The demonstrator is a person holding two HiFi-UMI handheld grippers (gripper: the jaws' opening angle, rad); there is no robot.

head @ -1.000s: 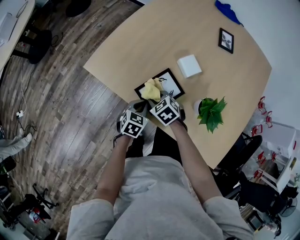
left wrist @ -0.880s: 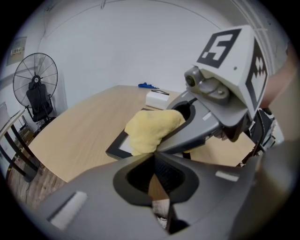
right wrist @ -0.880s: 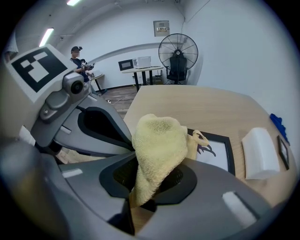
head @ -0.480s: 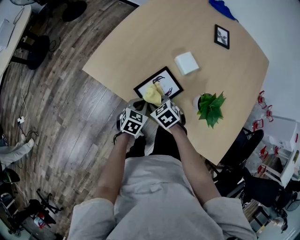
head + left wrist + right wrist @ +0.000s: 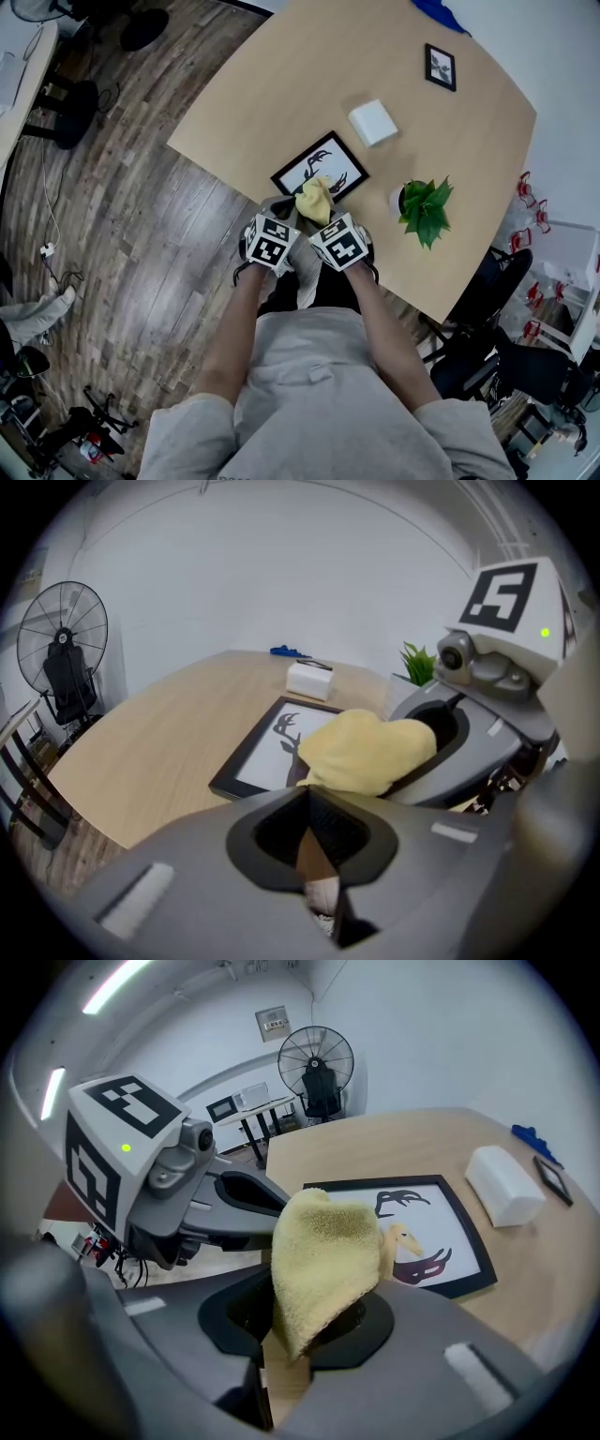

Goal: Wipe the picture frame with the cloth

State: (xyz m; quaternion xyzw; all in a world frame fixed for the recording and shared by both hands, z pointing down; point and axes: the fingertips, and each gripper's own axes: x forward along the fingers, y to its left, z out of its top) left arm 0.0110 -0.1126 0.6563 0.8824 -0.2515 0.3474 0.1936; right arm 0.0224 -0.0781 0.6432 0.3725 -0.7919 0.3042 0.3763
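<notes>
A black picture frame [image 5: 319, 165] with an antler print lies flat on the wooden table [image 5: 281, 84], close to its near edge. My right gripper [image 5: 320, 214] is shut on a yellow cloth [image 5: 315, 198], which hangs at the frame's near edge. In the right gripper view the cloth [image 5: 323, 1265] stands bunched up out of the right gripper [image 5: 300, 1335], in front of the frame [image 5: 422, 1232]. My left gripper [image 5: 279, 210] is beside it on the left, over the table's edge, shut with nothing in it. From the left gripper [image 5: 314, 860] I see the cloth [image 5: 366, 752] covering the frame's [image 5: 267, 752] right part.
A white box [image 5: 373, 122] lies just beyond the frame. A small black frame [image 5: 440, 67] and a blue object [image 5: 441, 11] are at the far side. A potted plant [image 5: 424, 206] stands right of the right gripper. Wooden floor [image 5: 131, 187] lies left of the table.
The right gripper has drawn the cloth from over the frame's glass back to its near edge. Both grippers have come slightly closer to the person.
</notes>
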